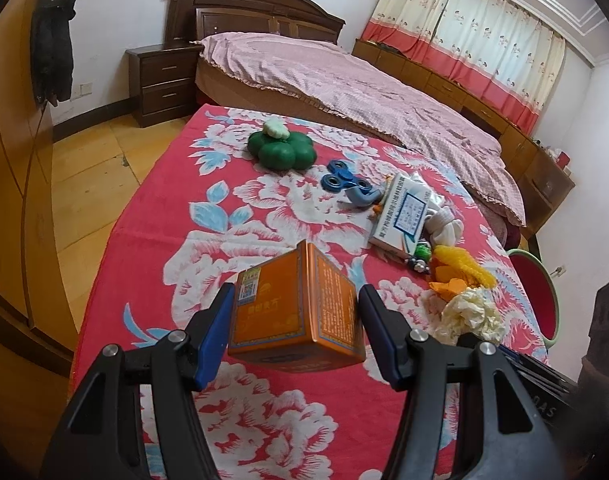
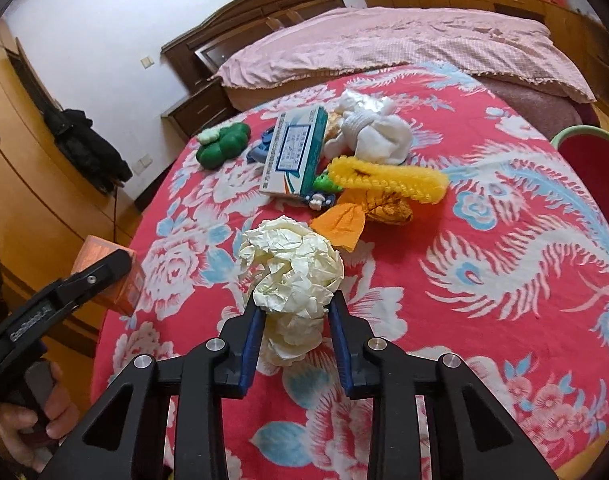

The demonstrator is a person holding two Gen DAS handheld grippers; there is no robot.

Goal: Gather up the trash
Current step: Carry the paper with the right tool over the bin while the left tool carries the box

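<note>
Right claw (image 2: 292, 312) clamping on crumpled paper (image 2: 290, 268); left claw (image 1: 294, 328) clamping on orange box (image 1: 296, 308). Orange scraps (image 2: 338, 224), medicine box (image 2: 294, 156) lying just beyond on the counter (image 2: 484, 320).

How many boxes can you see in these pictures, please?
2: an orange box held between the left tool's fingers, and a white and teal box lying in the pile on the red cloth. Others could be hidden.

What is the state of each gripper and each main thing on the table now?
Left gripper: shut on the orange box, lifted off the cloth.
Right gripper: shut on the crumpled paper.
White-green carton: lying flat, closed.
White sock: bunched up.
</note>
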